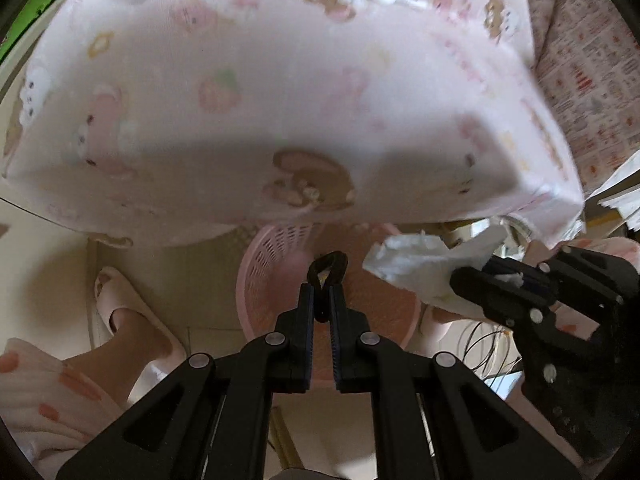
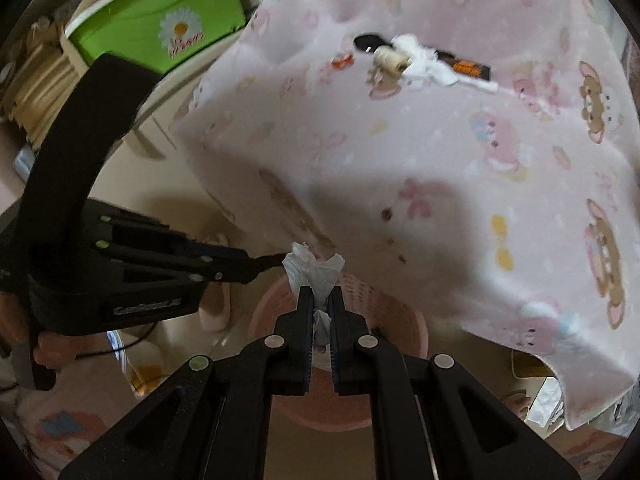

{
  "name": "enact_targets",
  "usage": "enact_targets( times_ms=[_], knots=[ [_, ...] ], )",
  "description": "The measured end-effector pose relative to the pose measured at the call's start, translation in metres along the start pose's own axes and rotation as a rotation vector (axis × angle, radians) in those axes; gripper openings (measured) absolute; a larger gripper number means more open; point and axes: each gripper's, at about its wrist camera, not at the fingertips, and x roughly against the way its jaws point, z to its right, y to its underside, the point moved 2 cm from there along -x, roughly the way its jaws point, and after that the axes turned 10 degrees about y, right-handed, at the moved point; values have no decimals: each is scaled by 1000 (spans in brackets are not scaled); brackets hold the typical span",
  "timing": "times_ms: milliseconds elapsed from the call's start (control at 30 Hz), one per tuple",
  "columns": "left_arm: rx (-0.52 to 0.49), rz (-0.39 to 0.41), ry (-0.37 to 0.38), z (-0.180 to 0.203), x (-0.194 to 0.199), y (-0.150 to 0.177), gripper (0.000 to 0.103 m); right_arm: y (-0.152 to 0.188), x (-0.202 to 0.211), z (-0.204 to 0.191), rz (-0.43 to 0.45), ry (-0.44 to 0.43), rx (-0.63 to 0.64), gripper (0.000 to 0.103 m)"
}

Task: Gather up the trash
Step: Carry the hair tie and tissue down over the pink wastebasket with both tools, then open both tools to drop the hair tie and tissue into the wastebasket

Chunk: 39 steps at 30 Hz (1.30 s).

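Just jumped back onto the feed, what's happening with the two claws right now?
Both claws are over the pink basket on the floor beside the table. The left claw is shut on a small black loop. The right claw is shut on a crumpled white tissue. Neither item has been dropped in yet. More trash remains on the pink tablecloth: a cream spool, another white tissue and a black wrapper.

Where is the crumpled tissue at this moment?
The tissue is clamped in the right gripper, just above the pink basket on the floor, below the edge of the tablecloth. The left gripper is beside it.
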Motion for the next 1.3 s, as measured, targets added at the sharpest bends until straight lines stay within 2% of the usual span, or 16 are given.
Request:
enact_targets(
  times_ms=[100, 200, 300, 400, 467, 567, 833, 900, 967, 1033, 1200, 1300],
  knots=[
    [11, -48, -10, -4, -16, 3, 7, 6, -19, -2, -50, 32, 13, 8],
    [23, -90, -34, -8, -33, 4, 7, 11, -43, 1, -123, 22, -8, 8],
    [21, -145, -68, -10, -53, 7, 7, 17, -62, 4, -170, 51, -9, 8],
    [38, -189, -71, -11, -70, 10, 7, 24, -81, 7, -223, 82, -15, 8],
    [53, -203, -74, -13, -76, 10, 7, 30, -90, 8, -261, 71, -20, 8],
    [56, -212, -88, -16, -80, 9, 8, 32, -96, 9, -272, 105, -1, 9],
    [81, -197, -89, -23, -75, 5, 15, 33, -97, 24, -275, 106, -60, 19],
    [78, -185, -95, -23, -72, 3, 23, 31, -95, 25, -267, 109, -69, 26],
    [70, -168, -100, -23, -67, 1, 28, 28, -89, 25, -247, 112, -78, 40],
    [62, -143, -104, -23, -59, -1, 32, 27, -86, 25, -225, 128, -77, 46],
    [62, -79, -98, -23, -39, -6, 41, 20, -73, 26, -179, 143, -79, 49],
    [51, -32, -110, -21, -26, -10, 42, 16, -63, 27, -140, 143, -84, 52]
  ],
)
